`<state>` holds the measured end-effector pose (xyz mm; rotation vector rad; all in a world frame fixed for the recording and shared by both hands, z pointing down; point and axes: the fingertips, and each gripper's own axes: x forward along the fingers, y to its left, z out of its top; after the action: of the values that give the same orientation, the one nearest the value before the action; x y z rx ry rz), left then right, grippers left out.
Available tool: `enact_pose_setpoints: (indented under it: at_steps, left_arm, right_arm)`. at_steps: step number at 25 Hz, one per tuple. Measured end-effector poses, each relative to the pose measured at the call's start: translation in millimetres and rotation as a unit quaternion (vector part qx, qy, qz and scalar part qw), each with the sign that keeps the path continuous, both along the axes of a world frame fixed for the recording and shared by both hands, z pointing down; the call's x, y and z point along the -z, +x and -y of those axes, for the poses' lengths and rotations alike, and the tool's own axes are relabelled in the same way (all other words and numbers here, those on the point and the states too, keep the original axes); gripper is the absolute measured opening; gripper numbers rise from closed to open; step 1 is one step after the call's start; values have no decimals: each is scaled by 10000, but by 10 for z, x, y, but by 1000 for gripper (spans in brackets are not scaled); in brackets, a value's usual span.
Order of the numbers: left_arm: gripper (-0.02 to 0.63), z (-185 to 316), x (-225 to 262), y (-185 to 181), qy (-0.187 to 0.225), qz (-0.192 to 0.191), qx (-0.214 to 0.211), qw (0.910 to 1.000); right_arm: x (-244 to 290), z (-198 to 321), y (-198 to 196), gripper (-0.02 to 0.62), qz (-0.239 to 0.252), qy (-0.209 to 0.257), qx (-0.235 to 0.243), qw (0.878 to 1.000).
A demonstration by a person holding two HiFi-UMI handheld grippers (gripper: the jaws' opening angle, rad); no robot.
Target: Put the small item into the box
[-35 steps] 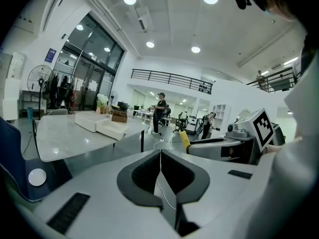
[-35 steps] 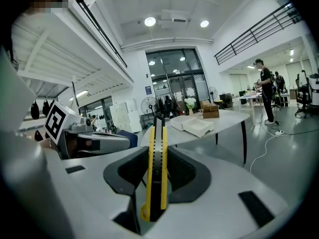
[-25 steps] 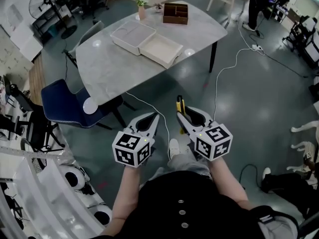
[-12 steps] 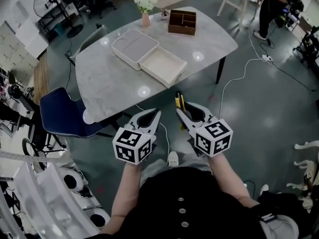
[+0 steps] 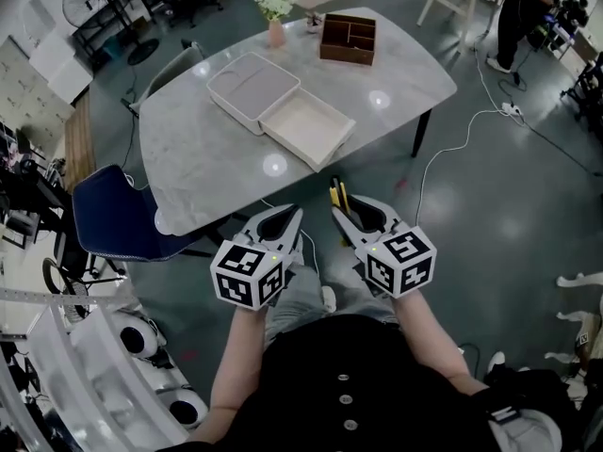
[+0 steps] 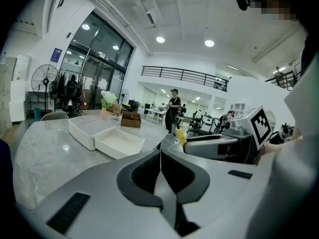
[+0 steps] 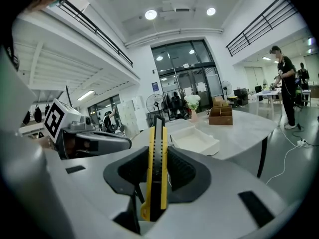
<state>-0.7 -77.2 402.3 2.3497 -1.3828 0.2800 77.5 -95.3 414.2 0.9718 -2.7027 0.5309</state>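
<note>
A yellow and black utility knife (image 5: 335, 196) sticks forward out of my right gripper (image 5: 337, 217), which is shut on it; in the right gripper view the knife (image 7: 156, 133) stands upright between the jaws. My left gripper (image 5: 297, 211) is beside it, shut with nothing in it, the jaws meeting in a line (image 6: 160, 151). Both grippers hang over the floor, short of the near edge of the grey marble table (image 5: 203, 172). On the table lies an open white box (image 5: 307, 127) with its lid (image 5: 252, 88) beside it. The box (image 7: 194, 139) is empty.
A brown wooden organiser (image 5: 348, 39) and a pink vase of white flowers (image 5: 276, 12) stand at the table's far end. A blue chair (image 5: 118, 219) sits at the table's left corner. A white cable (image 5: 443, 149) runs across the floor on the right. A person (image 5: 523, 3) stands far right.
The table and box have come nearer in the head view as I walk toward them with both grippers held out. The knife stays in the right gripper.
</note>
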Motion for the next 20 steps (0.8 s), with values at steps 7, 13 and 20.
enact_pose_setpoints:
  at_steps: [7, 13, 20]
  left_arm:
    - [23, 254, -35, 84, -2, -102, -228, 9997]
    - [23, 666, -69, 83, -41, -125, -367, 9992]
    - [23, 1265, -139, -235, -109, -87, -437, 9989]
  right_arm:
    - [-100, 229, 73, 118, -11, -112, -189, 9998]
    - [-154, 583, 89, 118, -40, -209, -416, 9989]
    - [-182, 1188, -177, 118, -36, -211, -562, 9982]
